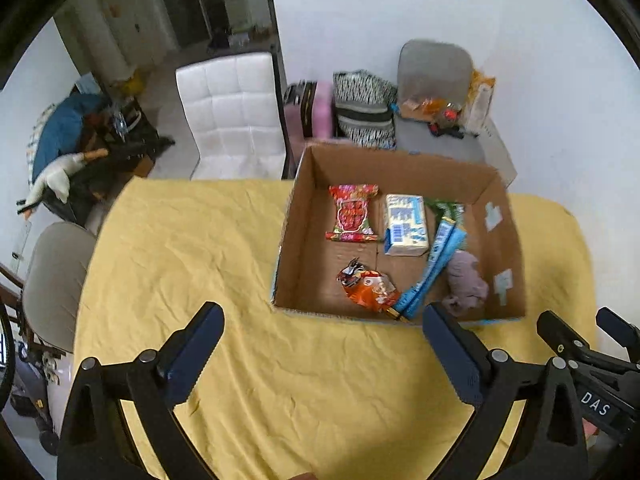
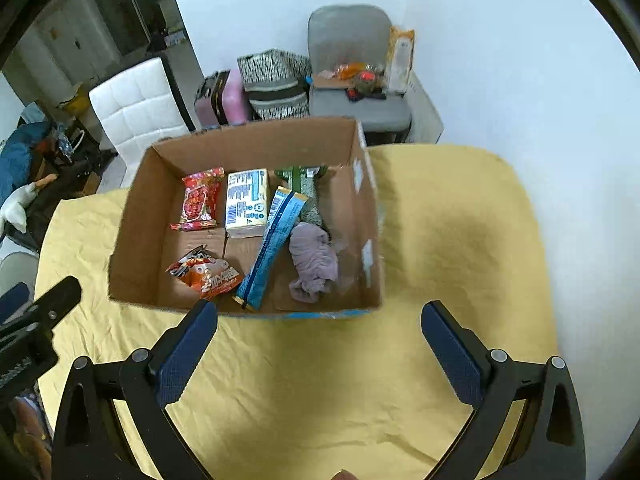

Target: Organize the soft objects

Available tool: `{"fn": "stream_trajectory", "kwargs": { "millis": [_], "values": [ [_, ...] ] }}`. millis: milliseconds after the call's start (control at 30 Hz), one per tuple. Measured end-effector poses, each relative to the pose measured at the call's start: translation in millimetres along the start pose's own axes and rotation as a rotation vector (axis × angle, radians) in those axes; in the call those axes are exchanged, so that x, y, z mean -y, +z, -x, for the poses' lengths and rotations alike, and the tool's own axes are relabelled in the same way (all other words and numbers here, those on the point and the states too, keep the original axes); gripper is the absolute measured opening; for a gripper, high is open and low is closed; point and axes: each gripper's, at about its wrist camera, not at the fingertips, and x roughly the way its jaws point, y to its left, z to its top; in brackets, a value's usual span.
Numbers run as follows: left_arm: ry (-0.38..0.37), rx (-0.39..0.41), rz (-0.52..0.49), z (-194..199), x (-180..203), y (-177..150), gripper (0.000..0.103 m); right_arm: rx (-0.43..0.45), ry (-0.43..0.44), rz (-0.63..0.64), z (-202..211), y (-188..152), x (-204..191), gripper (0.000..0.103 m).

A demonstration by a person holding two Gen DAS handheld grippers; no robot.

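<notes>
Soft packets and cloths lie loose on the floor of an open cardboard box (image 2: 132, 216) on a yellow-covered table (image 2: 320, 380): a red snack bag (image 2: 199, 200), a white tissue pack (image 2: 247, 203), an orange snack bag (image 2: 206, 272), a long blue pouch (image 2: 272, 240), a green item (image 2: 304, 184) and a crumpled mauve cloth (image 2: 314, 264). Gathered in one box, they appear sorted. Left gripper (image 1: 320, 356) and right gripper (image 2: 320, 354) hover above the table before the box, jaws spread wide, holding nothing.
</notes>
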Motion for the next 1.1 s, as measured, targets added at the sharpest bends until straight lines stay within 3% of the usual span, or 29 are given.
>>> {"fn": "stream_trajectory", "kwargs": {
  "millis": [400,500,833,1100],
  "values": [
    [-0.062,0.173,-0.008,147.5,-3.1,-30.8,0.102,0.213,0.072,0.041,164.4,-55.9,18.0,0.103],
    [-0.046,0.205,-0.02,175.1,-4.7,-36.8,0.102,0.267,0.089,0.046,203.7,-65.2,22.3,0.103],
    [-0.038,0.255,-0.006,224.6,-9.4,-55.2,0.102,0.34,0.1,0.057,278.0,-87.7,33.0,0.103],
    [-0.017,0.283,-0.004,244.4,-6.1,-66.1,0.102,0.363,0.092,0.059,304.1,-100.8,37.3,0.103]
  ]
}}
